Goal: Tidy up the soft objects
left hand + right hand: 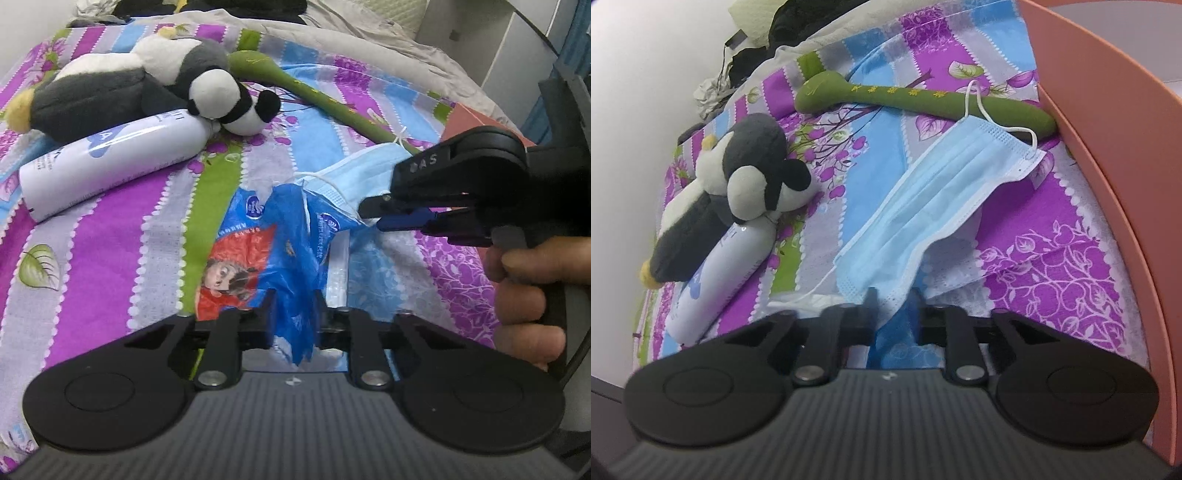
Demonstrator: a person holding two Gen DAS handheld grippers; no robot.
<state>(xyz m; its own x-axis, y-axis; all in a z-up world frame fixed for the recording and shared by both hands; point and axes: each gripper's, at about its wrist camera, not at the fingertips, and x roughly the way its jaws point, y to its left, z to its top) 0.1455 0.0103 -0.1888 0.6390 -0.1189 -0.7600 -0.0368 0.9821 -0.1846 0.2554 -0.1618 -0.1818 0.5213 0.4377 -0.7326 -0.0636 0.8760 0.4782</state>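
A crumpled blue and red plastic packet (266, 240) lies on the striped bedspread, and my left gripper (295, 314) is shut on its near edge. A light blue face mask (354, 177) rests partly over the packet. In the left wrist view my right gripper (371, 216) comes in from the right, held by a hand (528, 288), and pinches the mask's edge. The right wrist view shows the same grip: the right gripper (893, 301) is shut on the near corner of the mask (934, 195), with the blue packet (897, 347) just beneath.
A grey penguin plush (103, 96), a small panda plush (229, 99) and a white bottle (110, 158) lie at the left. A long green plush (317, 99) stretches behind the mask. An orange box (1108, 147) stands at the right, with rumpled bedding at the back.
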